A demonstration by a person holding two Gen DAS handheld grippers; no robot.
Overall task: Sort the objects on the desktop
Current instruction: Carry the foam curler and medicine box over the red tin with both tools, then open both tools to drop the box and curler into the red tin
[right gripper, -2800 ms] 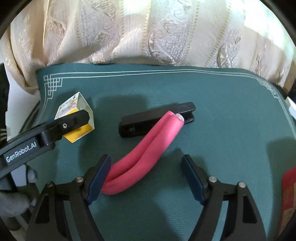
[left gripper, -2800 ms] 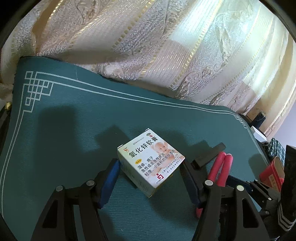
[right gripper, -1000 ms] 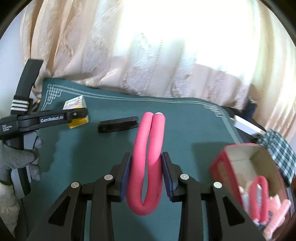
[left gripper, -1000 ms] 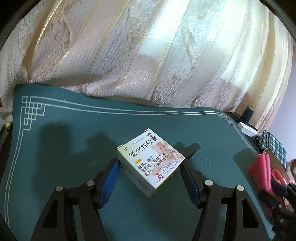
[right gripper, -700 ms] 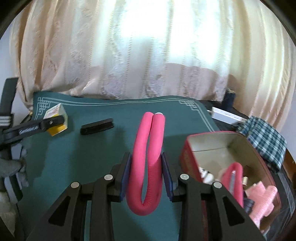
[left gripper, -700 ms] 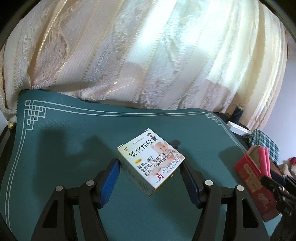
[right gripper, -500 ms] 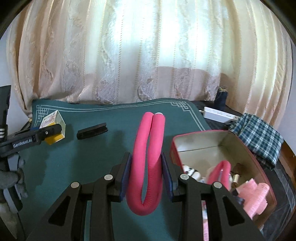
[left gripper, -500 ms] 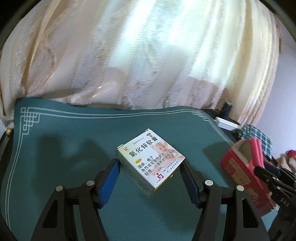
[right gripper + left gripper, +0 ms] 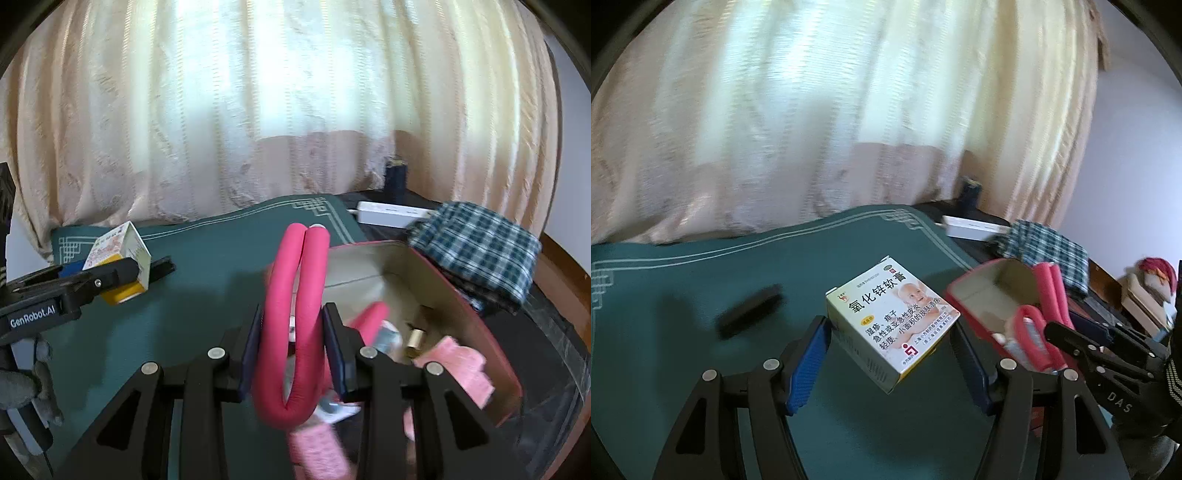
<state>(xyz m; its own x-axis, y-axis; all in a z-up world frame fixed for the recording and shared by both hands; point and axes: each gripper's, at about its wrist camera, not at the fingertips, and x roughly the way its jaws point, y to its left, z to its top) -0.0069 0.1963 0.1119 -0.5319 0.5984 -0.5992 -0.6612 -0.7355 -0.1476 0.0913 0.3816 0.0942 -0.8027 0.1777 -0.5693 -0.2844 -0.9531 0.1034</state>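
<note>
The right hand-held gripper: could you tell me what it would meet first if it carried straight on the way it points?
Probably the open red tin: the right hand-held gripper, shut on the pink foam curler, points at its near wall, though depth is unclear.

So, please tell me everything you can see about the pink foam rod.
The pink foam rod is a soft-looking tube bent double into a narrow U, its two ends side by side and pointing up. The right gripper holds it with jaws pressing both sides. It hangs at the near edge of the open red box.
</note>
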